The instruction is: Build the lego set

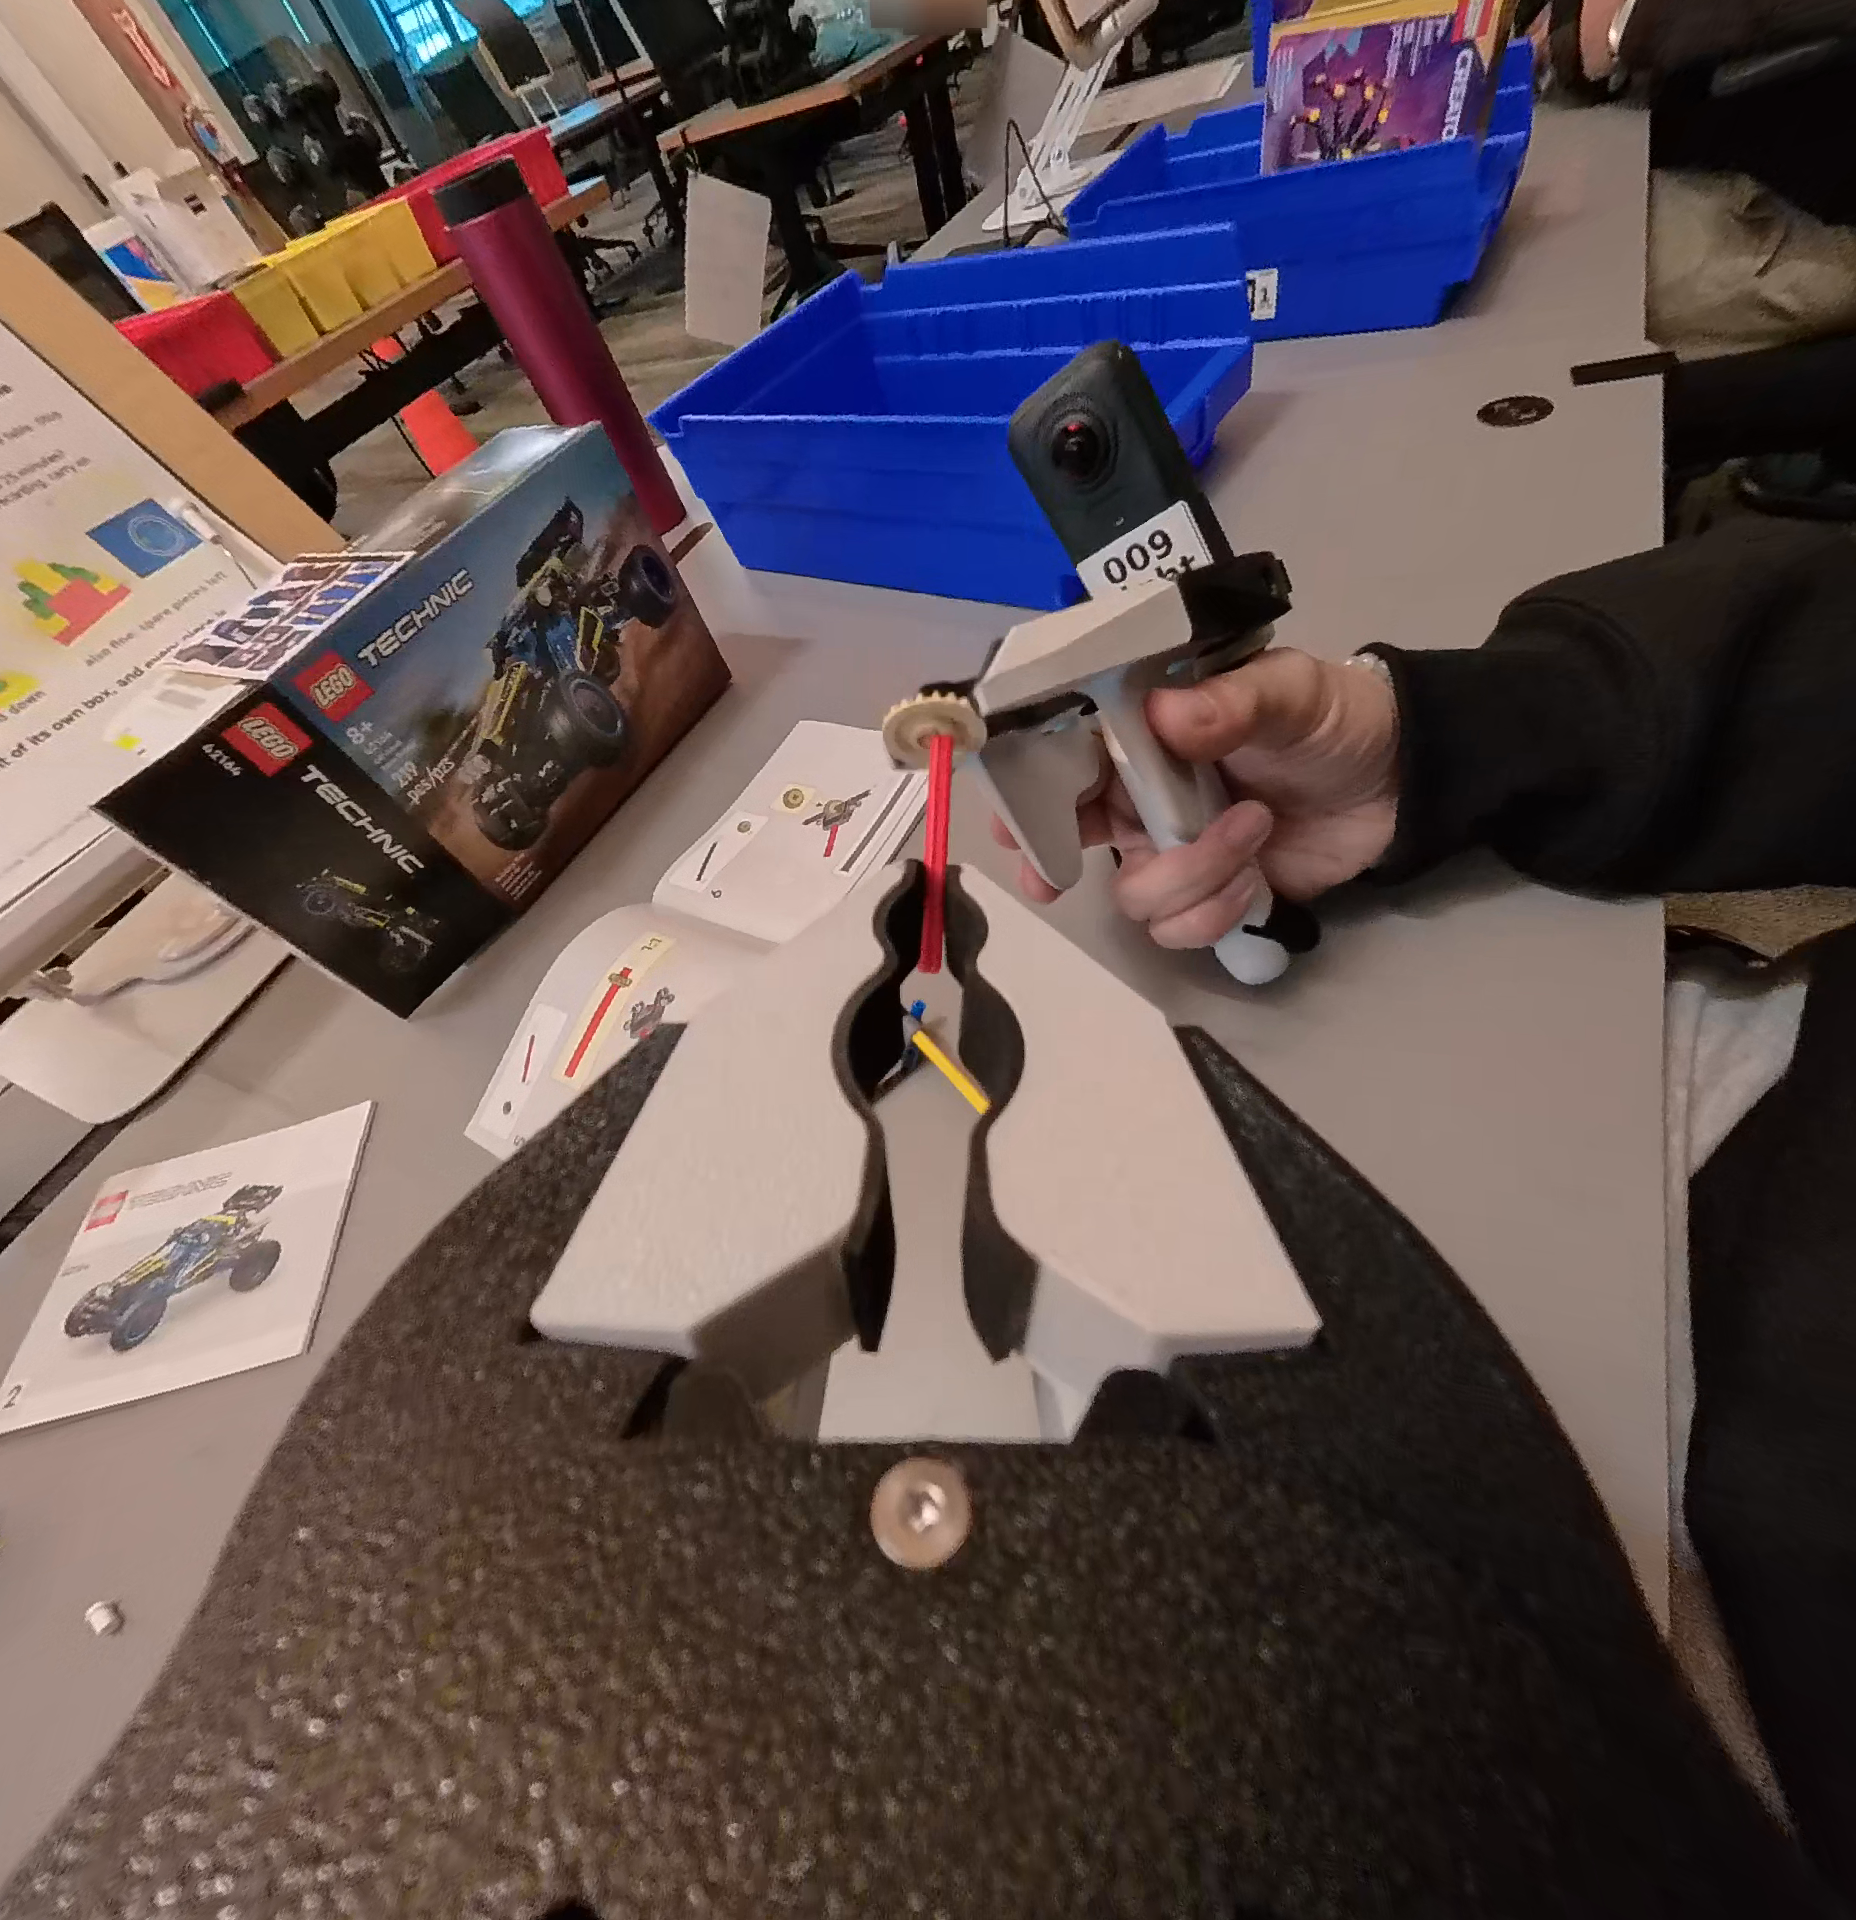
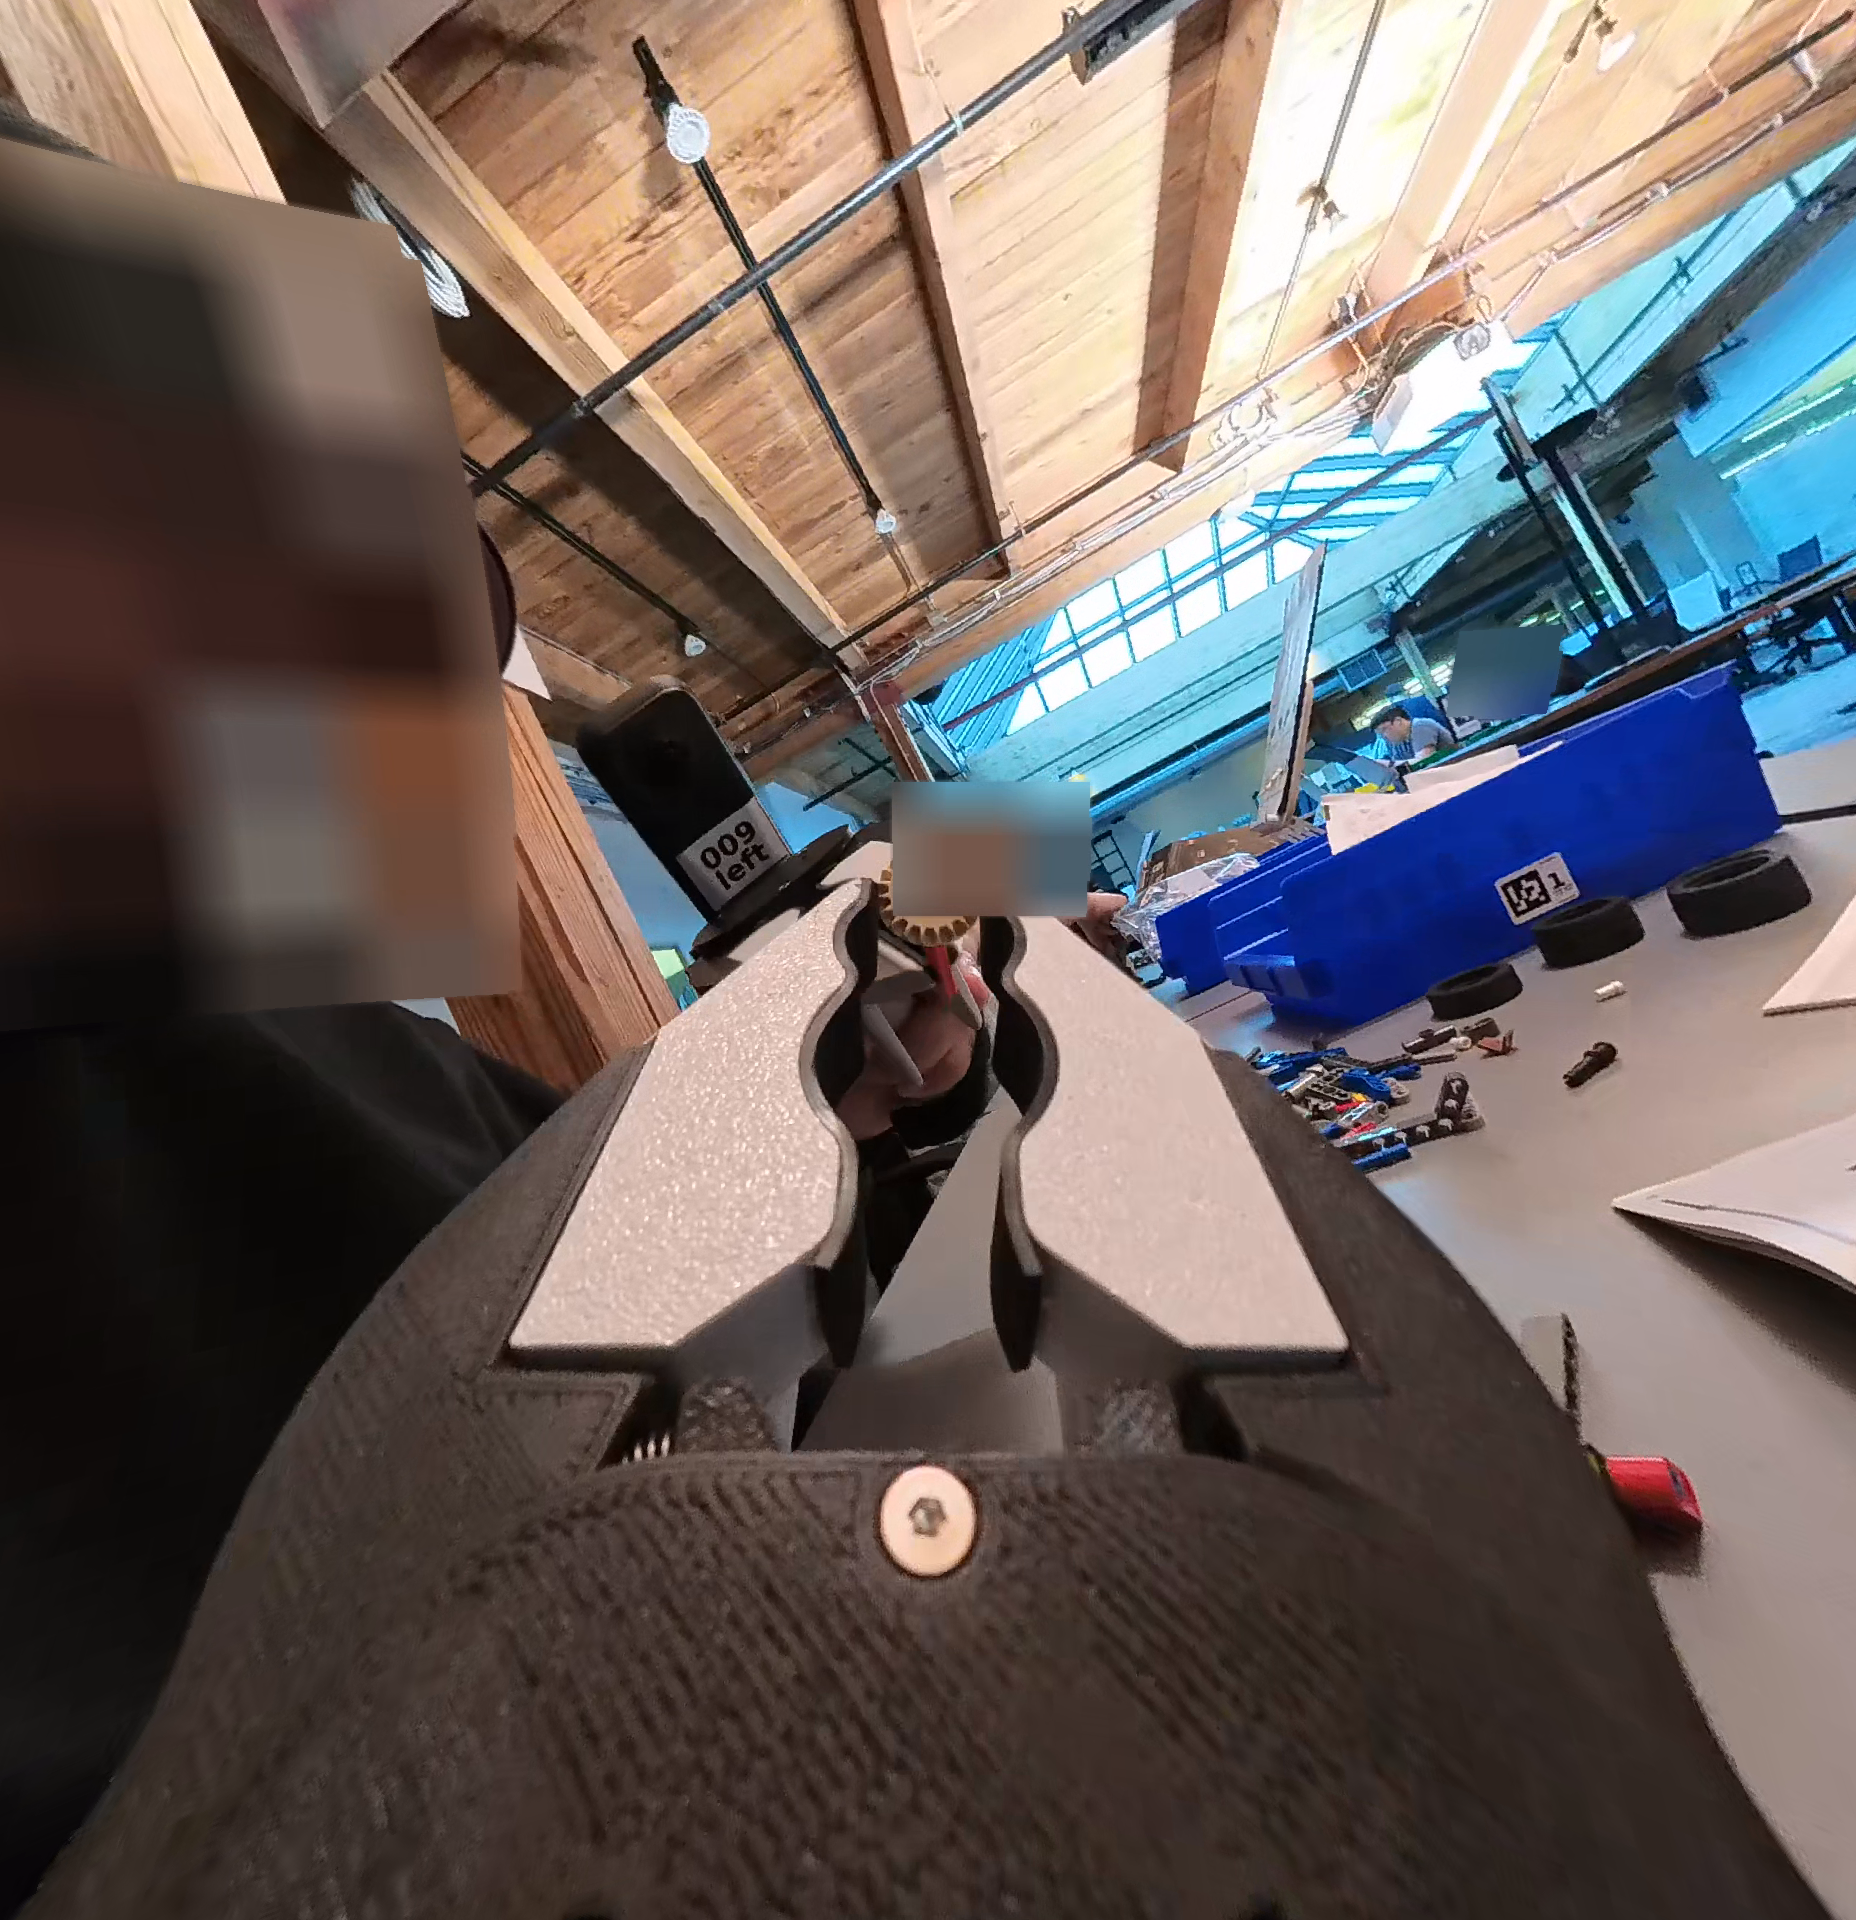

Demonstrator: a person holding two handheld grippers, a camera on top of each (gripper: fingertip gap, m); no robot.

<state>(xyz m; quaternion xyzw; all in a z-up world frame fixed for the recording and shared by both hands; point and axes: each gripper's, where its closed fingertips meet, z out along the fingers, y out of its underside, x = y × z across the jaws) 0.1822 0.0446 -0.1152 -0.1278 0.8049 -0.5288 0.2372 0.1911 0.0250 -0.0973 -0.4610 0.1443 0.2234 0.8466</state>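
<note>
My left gripper (image 1: 934, 894) is shut on a thin red axle (image 1: 936, 831) and holds it upright above the table. A tan bevel gear (image 1: 929, 724) sits on the axle's top end. My right gripper (image 1: 960, 710), held in a hand from the right, is shut on that gear. In the right wrist view the gear (image 2: 916, 923) sits between my right gripper's tips (image 2: 929, 920), with the red axle (image 2: 945, 977) just beyond. A short yellow axle (image 1: 953, 1070) and a small blue piece (image 1: 913, 1023) show in the gap between the left fingers; I cannot tell whether they join the red axle.
An open instruction booklet (image 1: 789, 831) lies under the grippers. The set's box (image 1: 415, 727) and a second booklet (image 1: 197, 1268) are at the left. Blue bins (image 1: 955, 436) and a maroon tumbler (image 1: 560, 343) stand behind. Loose parts (image 2: 1350, 1091) and black tyres (image 2: 1589, 930) lie near the bins.
</note>
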